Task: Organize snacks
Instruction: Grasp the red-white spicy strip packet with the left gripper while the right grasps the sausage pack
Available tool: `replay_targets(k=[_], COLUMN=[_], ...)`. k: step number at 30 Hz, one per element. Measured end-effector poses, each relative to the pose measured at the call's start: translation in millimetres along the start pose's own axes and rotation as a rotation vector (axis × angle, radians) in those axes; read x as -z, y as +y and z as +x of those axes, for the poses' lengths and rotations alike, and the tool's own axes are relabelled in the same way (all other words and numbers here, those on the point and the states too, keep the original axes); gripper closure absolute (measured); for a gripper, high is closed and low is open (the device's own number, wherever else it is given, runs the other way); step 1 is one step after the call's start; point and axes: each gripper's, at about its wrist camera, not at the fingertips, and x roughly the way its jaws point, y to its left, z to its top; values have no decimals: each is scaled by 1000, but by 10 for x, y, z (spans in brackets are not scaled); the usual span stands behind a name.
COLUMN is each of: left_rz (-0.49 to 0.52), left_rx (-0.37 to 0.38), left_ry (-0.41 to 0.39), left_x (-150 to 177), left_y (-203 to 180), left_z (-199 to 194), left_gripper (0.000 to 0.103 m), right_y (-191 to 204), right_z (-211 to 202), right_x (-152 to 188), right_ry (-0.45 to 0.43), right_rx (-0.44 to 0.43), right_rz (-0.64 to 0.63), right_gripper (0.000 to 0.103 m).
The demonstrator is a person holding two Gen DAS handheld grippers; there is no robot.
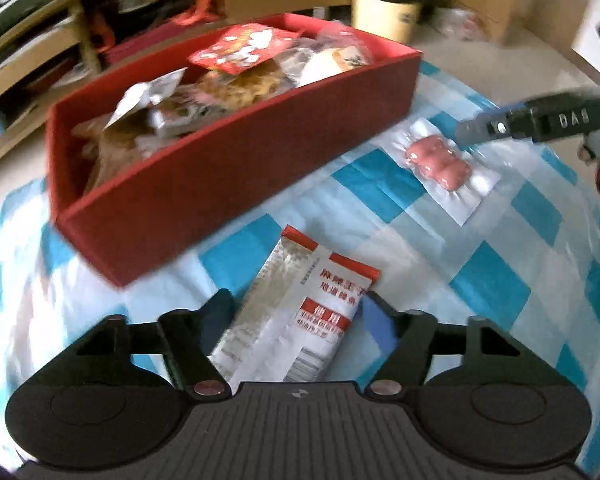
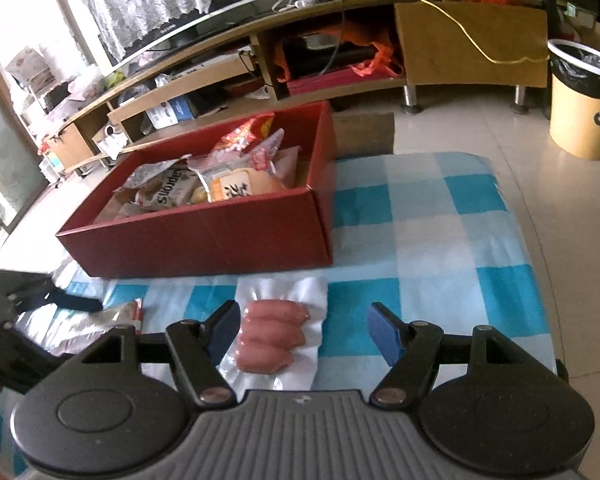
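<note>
A silver and red snack packet [image 1: 296,312] lies flat on the chequered cloth. My left gripper [image 1: 298,312] straddles it, and both pads touch its long edges. A clear vacuum pack of pink sausages [image 2: 276,336] lies in front of the red box [image 2: 220,236]. My right gripper [image 2: 304,330] stands open around this pack; the left pad is close to it and the right pad is well clear. In the left wrist view the sausage pack [image 1: 438,160] lies to the right, and one of the right gripper's fingers [image 1: 484,130] reaches its far end. The red box [image 1: 236,184] holds several snack bags.
A blue and white chequered cloth [image 2: 440,240] covers the low table, which ends at the tiled floor on the right. A yellow bin [image 2: 584,100] with a black liner stands on the floor. A long wooden TV stand [image 2: 460,40] runs behind the box.
</note>
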Motion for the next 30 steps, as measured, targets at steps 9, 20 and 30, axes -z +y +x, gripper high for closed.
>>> replay_targets(k=[9,20,30], left_rz=[-177,-192,-206], left_rx=[-114,-134,-125], left_ry=[1,-8,-8], left_x=[285,316,316], left_y=[-483,-592,-590], left_z=[-202,-185,-188], left_gripper=[39,35,36], right_y=[2,372,471], right_z=[64,387,324], right_x=[62,64,175], right_ry=[42,36,66], right_rx=[-7,89,108], right_rz=[8,-103,-221], right_gripper=[37,25,36])
